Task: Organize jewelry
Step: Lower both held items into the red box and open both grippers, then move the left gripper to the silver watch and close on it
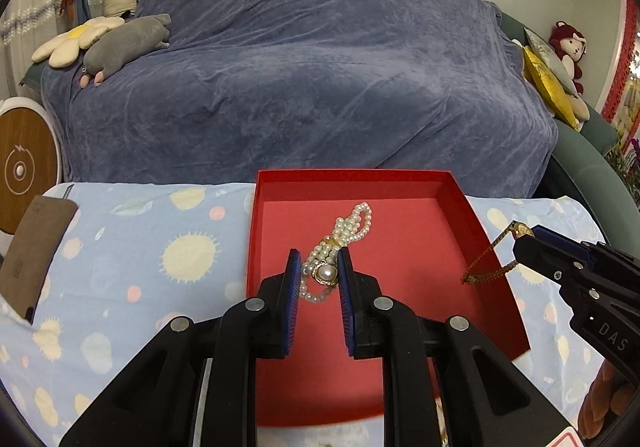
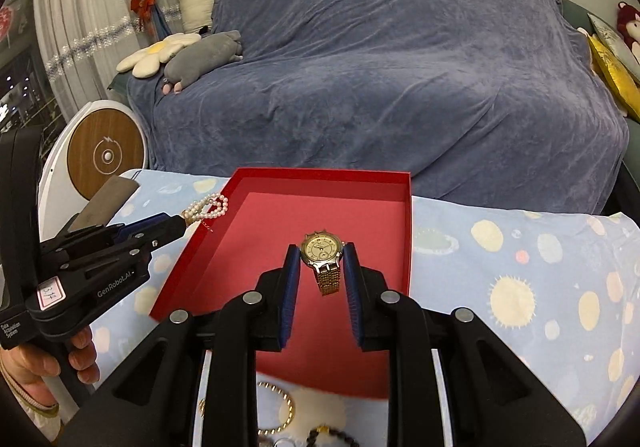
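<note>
- Pearl bracelet [image 1: 338,247] sits pinched between the left tool's [image 1: 319,275] blue pads, hanging above the red box [image 1: 472,215].
- Gold watch [image 2: 324,261] sits clamped between the right tool's [image 2: 320,271] pads, its band dangling over the same box.
- Beneath the box, a blue patterned cloth covers the table [image 1: 140,247].
- More bracelets [image 2: 280,407] lie on the cloth below the right tool.

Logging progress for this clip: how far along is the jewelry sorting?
Nothing visibly lies in the red box yet. In hand: left tool grips the pearl strand, right tool the gold watch. Left: placing both, plus beaded bracelets on the cloth.
</note>
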Motion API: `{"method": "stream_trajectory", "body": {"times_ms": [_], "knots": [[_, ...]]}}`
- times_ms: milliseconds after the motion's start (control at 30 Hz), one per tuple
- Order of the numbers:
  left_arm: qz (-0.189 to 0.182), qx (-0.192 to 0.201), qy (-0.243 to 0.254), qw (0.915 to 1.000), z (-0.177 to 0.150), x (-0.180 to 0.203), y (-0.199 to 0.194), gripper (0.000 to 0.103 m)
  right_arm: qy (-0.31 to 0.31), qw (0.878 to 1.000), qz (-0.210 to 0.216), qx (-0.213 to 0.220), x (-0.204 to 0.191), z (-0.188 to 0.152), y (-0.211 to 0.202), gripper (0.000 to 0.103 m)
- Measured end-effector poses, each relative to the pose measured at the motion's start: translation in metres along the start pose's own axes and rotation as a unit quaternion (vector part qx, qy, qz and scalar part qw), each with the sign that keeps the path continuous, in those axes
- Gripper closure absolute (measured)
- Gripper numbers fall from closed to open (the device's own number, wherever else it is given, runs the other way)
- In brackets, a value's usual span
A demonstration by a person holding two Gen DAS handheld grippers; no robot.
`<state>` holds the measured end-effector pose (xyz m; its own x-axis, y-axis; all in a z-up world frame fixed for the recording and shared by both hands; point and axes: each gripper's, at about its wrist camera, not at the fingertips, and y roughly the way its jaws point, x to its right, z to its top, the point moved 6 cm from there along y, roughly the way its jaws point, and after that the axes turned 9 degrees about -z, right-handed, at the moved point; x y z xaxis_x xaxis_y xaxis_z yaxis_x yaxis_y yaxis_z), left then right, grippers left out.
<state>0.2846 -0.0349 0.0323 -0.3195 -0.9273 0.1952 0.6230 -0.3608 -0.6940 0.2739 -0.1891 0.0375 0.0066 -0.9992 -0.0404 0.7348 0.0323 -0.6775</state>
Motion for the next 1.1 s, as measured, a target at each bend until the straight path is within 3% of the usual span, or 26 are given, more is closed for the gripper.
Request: {"method": "stream_trajectory", "body": {"times_ms": [267,400,467,567,600,633,700,867,1100], "knots": [[0.013,-0.029,-0.011,0.9994,0.031,-0.018,0.075,0.088,-0.005,0.998,-0.022,-0.055,0.014,0.024,0.087,0.082],[0.025,-0.040,-0.012,0.9988,0.036,-0.025,0.094,0.087,-0.012,0.997,-0.031,-0.074,0.018,0.026,0.110,0.081],[0.030,-0.037,-0.014,0.9988,0.038,-0.025,0.097,0.082,-0.015,0.997,-0.038,-0.070,0.018,0.028,0.113,0.081],[0.038,-0.033,-0.017,0.9986,0.038,-0.026,0.095,0.065,-0.011,0.998,-0.036,-0.048,0.019,0.030,0.103,0.079],[0.042,-0.028,-0.017,0.9986,0.039,-0.026,0.092,0.056,-0.008,0.999,-0.035,-0.038,0.020,0.031,0.095,0.072],[0.043,-0.021,-0.016,0.9987,0.038,-0.025,0.086,0.053,-0.004,0.999,-0.033,-0.030,0.022,0.030,0.087,0.064],[0.043,-0.014,-0.009,0.9989,0.035,-0.022,0.074,0.045,0.004,1.000,-0.021,-0.018,0.024,0.027,0.067,0.062],[0.032,0.000,-0.009,0.9995,0.016,-0.015,0.026,0.043,0.012,1.000,-0.007,-0.002,0.029,0.006,0.007,0.061],[0.034,0.010,0.000,0.9994,-0.035,-0.002,-0.045,0.042,0.000,1.000,-0.011,0.005,0.020,-0.056,-0.070,0.058]]}}
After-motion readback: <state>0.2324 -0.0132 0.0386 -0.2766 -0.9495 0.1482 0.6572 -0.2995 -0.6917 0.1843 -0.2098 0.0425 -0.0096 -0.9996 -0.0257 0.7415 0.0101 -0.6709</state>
